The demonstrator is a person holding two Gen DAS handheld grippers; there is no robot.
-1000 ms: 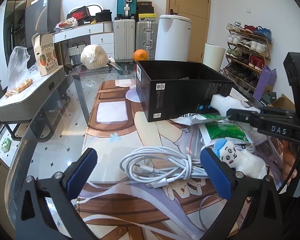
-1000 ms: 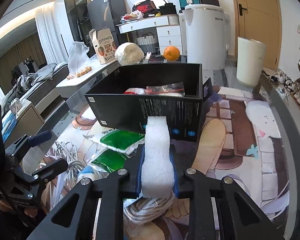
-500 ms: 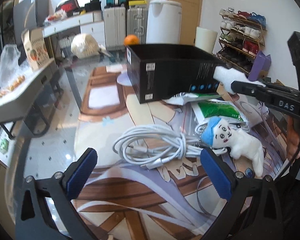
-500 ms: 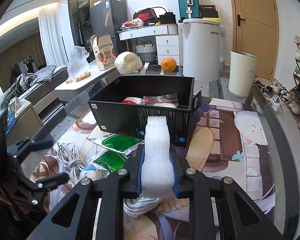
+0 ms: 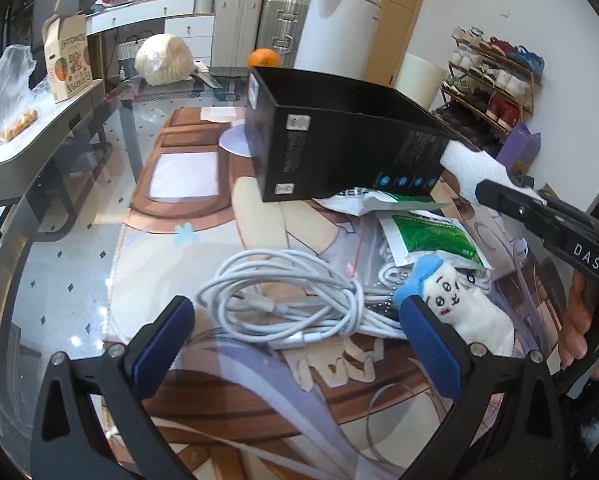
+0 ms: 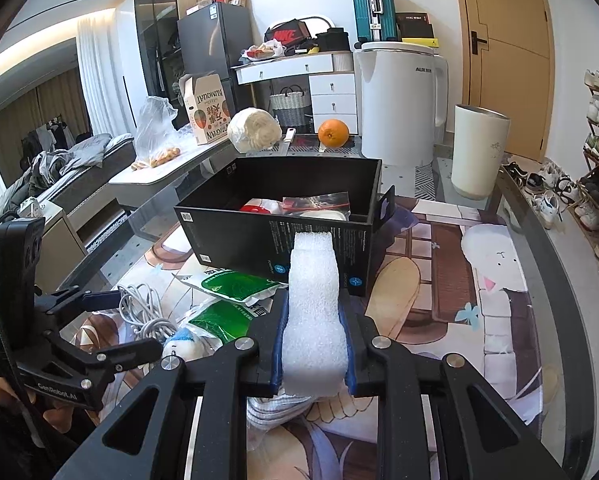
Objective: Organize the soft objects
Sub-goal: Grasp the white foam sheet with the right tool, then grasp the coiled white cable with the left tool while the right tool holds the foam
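1. Left wrist view: the left gripper (image 5: 297,334) is seen with its jaws spread wide and nothing held between them. A coiled white cable (image 5: 283,300) lies on the printed mat (image 5: 203,240) in the gap between the blue pads. A white plush toy with a blue cap (image 5: 465,308) is noted just beside the right-hand pad. Two green-and-white packets (image 5: 427,234) lie between the toy and the black box (image 5: 339,152). At the right edge the right gripper (image 5: 495,190) is seen side-on, clamped on a white foam piece (image 5: 469,166) near the box's corner, with a hand (image 5: 591,320) on its handle.

2. Right wrist view: the right gripper (image 6: 313,338) is closed tight on the white foam piece (image 6: 313,308), which stands up between the pads and reaches in front of the near wall of the black box (image 6: 259,236). The foam is held outside the box. Red-and-clear bagged items (image 6: 307,206) are seen inside the box. The left gripper (image 6: 131,324) is observed at lower left, jaws apart, above the cable (image 6: 143,308) and plush toy (image 6: 187,342).
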